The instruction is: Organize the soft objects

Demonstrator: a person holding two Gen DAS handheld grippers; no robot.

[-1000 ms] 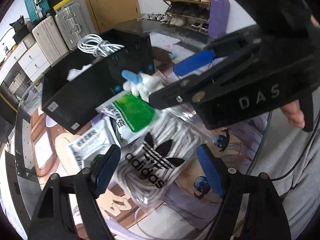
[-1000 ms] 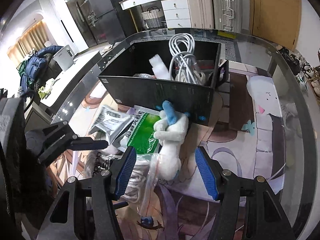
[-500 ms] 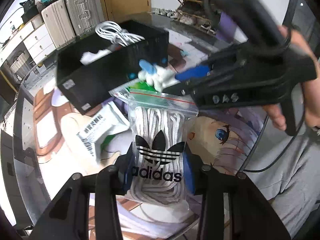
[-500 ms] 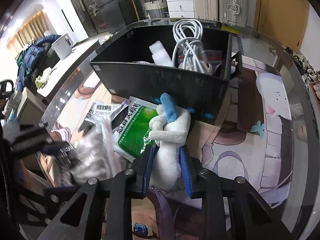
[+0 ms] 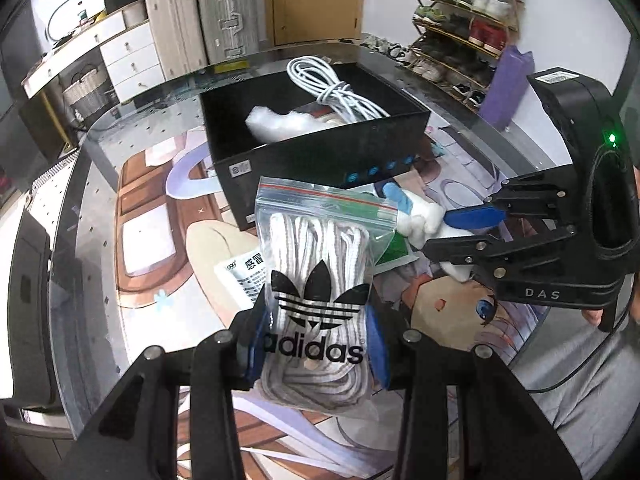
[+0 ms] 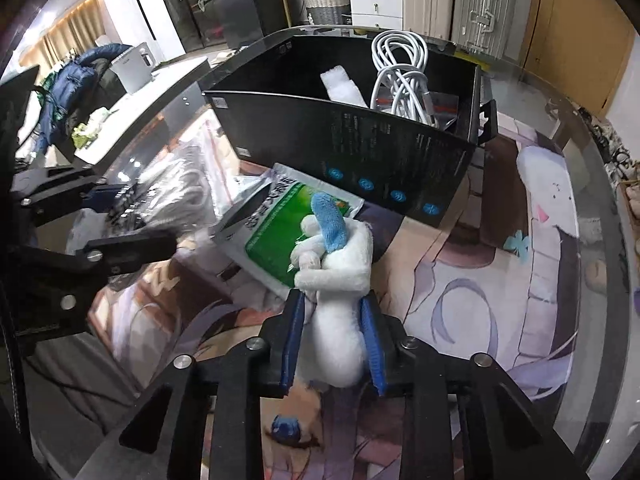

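Note:
My left gripper (image 5: 316,344) is shut on a clear zip bag of white laces with an adidas logo (image 5: 316,280), held upright above the table in front of the black box (image 5: 320,156). My right gripper (image 6: 332,344) is shut on a white plush toy with a blue part (image 6: 336,276), lifted just in front of the box (image 6: 360,140). The plush (image 5: 420,216) and right gripper (image 5: 460,232) show at the right of the left wrist view. The bag shows blurred at the left of the right wrist view (image 6: 168,188). The box holds a white cable coil (image 5: 336,92) and white fluff (image 5: 280,124).
A green packet (image 6: 276,232) and a white printed packet (image 5: 244,276) lie on the picture mat in front of the box. The round glass table edge (image 6: 616,240) curves at the right. Suitcases, drawers and a shoe rack stand beyond the table.
Both grippers closed from open, the left on the lace bag and the right on the plush toy. Both objects have been lifted off the packets, toward the black box.

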